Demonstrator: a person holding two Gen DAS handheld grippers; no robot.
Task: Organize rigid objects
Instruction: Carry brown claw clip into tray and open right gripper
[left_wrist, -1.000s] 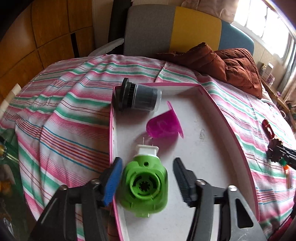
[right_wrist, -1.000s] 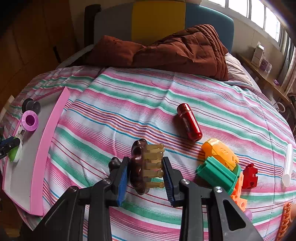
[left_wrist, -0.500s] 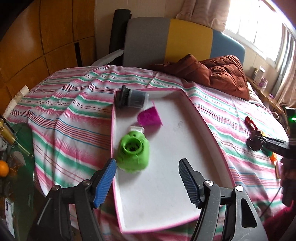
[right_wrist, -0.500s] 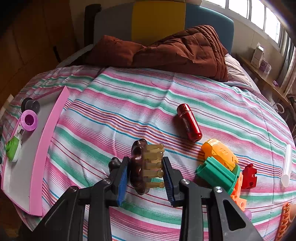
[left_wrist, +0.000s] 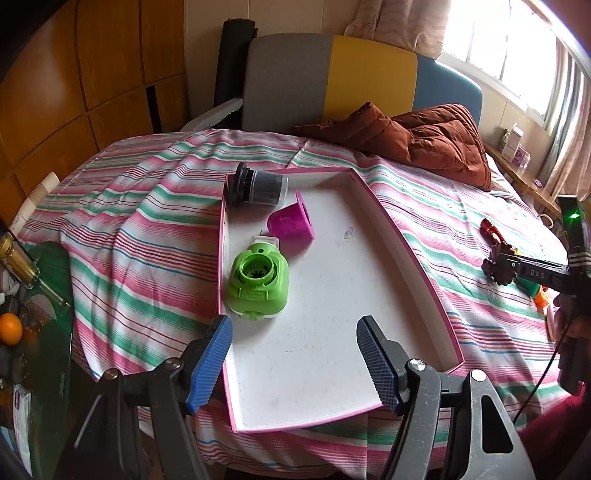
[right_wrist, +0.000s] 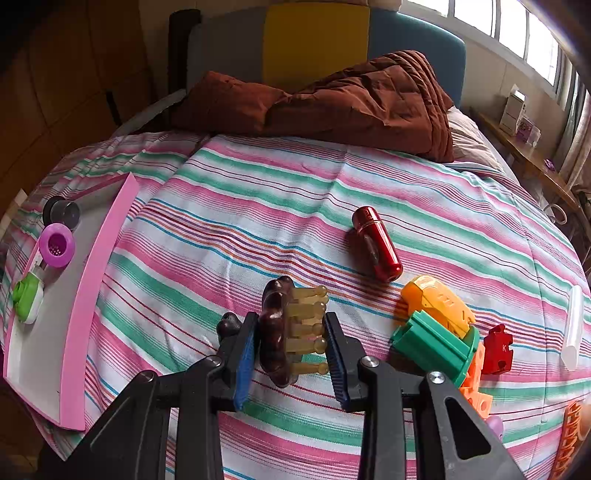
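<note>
A pink-rimmed white tray lies on the striped bed. In it are a green plug-in device, a magenta cup and a dark grey cylinder. My left gripper is open and empty above the tray's near end, behind the green device. My right gripper is shut on a brown hair brush with pale bristles, held just over the bedspread. The tray also shows in the right wrist view at far left.
A red cylinder, an orange and green toy, a red puzzle piece, a white tube and orange blocks lie on the bed at right. A brown quilt lies at the headboard. A glass side table stands left.
My left gripper has let go of the green device, opened wider and drawn back from the tray. The right gripper with the brush has stayed in place.
</note>
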